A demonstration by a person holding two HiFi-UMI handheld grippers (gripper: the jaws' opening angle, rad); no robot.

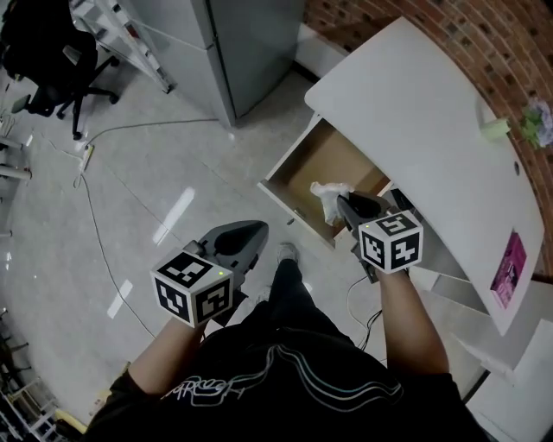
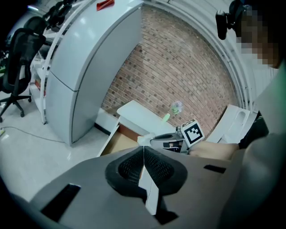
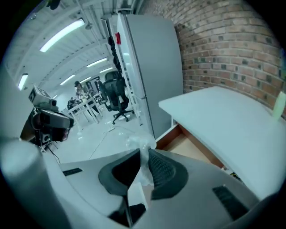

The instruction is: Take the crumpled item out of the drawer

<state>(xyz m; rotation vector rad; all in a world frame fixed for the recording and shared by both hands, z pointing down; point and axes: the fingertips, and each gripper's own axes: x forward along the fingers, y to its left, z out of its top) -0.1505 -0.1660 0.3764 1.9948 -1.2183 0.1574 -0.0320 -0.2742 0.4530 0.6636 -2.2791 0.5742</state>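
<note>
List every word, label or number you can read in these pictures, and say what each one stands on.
Nothing reads clearly.
Black shirt: pale script print, too distorted to read.
Pink card on the white desk: print too small.
Red tag on the grey cabinet: blurred.

White bench (image 1: 415, 112), top surface: a pale green object (image 1: 495, 129) and a small plant (image 1: 537, 121) at the brick-wall edge, and a pink card (image 1: 509, 263) well apart from them. Its wooden drawer (image 1: 320, 168) stands open. Floor (image 1: 155, 173): grey cabinet (image 1: 216, 43), office chair (image 1: 52, 60), loose cable (image 1: 95, 233).
</note>
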